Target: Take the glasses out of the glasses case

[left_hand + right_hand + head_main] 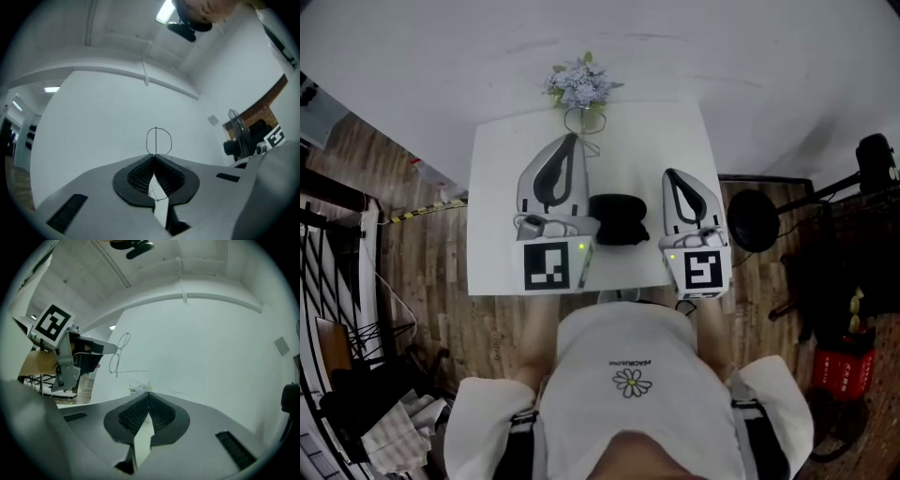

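**Glasses out and held up, case left on the surface**

From where I stand, the left gripper (575, 138) is clenched tight on the glasses (155, 140). Its own view shows a thin wire rim standing up from the very tips of the closed jaws, with nothing but the white wall behind. The right gripper's view shows the same thing from the side. The frame hangs off the left gripper in the air, one temple sticking out sideways, well clear of everything below. The hold looks slight, a pinch on bare wire near the rim, so I would not trust it through a quick swing.

Further in, the case (619, 218) sits dark on the white surface (497, 253), between the two grippers and near the front edge. Nothing is touching it. (I cannot tell from above whether its lid is up or down.) The flowers (579, 82) stand at the far edge, just beyond the left gripper's tips.

On the right, the right gripper (148, 394) is closed too, its jaws meeting at the tips with nothing between them. It is held level beside the case, not on it.

By my reckoning the taking-out itself is done, since the glasses are free of the case. What remains is to set them down. That calls for lowering the left gripper gently to a bare patch of the surface, away from the case and the flowers. The frame should be resting there before the jaws let go. The right gripper has no part to play that I can see.
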`<state>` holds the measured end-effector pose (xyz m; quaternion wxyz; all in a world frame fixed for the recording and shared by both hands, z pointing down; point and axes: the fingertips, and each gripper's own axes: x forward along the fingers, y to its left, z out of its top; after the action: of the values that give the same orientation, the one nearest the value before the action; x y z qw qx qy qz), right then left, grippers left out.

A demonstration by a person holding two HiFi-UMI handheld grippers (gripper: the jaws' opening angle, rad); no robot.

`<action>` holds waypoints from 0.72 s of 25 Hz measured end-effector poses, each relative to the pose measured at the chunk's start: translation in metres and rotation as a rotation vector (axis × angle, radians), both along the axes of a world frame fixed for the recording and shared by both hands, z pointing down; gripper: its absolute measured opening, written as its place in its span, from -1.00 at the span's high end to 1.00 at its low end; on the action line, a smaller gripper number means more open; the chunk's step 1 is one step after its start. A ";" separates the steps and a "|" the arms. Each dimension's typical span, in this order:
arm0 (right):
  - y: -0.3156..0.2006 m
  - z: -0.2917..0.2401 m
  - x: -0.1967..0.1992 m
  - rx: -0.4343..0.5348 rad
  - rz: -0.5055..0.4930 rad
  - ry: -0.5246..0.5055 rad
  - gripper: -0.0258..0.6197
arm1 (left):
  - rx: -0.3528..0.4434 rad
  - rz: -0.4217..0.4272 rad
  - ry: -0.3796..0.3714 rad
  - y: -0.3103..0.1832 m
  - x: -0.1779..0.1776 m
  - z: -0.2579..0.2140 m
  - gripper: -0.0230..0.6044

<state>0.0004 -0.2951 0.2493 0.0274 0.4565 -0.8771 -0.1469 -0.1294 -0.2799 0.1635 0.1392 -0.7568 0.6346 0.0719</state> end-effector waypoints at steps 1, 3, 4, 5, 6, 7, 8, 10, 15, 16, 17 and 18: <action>-0.001 0.000 0.002 -0.008 0.010 -0.020 0.89 | 0.016 -0.003 0.029 0.005 -0.005 0.002 0.87; -0.001 0.001 0.004 -0.022 0.033 -0.055 0.89 | 0.037 -0.021 0.083 0.014 -0.013 0.006 0.87; -0.001 0.003 0.004 -0.029 0.042 -0.068 0.89 | 0.045 -0.043 0.106 0.018 -0.017 0.009 0.87; -0.001 0.005 0.005 -0.036 0.050 -0.077 0.89 | 0.051 -0.074 0.120 0.021 -0.021 0.014 0.87; 0.000 0.007 0.006 -0.046 0.058 -0.084 0.89 | 0.054 -0.110 0.122 0.024 -0.025 0.021 0.87; 0.000 0.010 0.006 -0.060 0.066 -0.090 0.89 | 0.053 -0.144 0.114 0.026 -0.028 0.030 0.87; 0.001 0.012 0.007 -0.071 0.072 -0.096 0.89 | 0.048 -0.171 0.102 0.027 -0.031 0.039 0.87; 0.002 0.015 0.006 -0.081 0.076 -0.104 0.89 | 0.035 -0.195 0.084 0.030 -0.034 0.055 0.87; -0.001 0.020 0.010 -0.095 0.092 -0.101 0.89 | 0.054 -0.180 0.086 0.037 -0.033 0.066 0.87; -0.002 0.021 0.011 -0.100 0.096 -0.102 0.89 | 0.061 -0.179 0.092 0.038 -0.033 0.065 0.87; -0.002 0.021 0.012 -0.102 0.099 -0.103 0.89 | 0.067 -0.179 0.095 0.038 -0.034 0.063 0.87; -0.003 0.021 0.012 -0.102 0.100 -0.103 0.89 | 0.073 -0.178 0.097 0.038 -0.034 0.061 0.87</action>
<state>0.0124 -0.2982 0.2706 0.0127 0.5048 -0.8597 -0.0767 -0.1636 -0.2417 0.2247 0.1417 -0.6876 0.7022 0.1186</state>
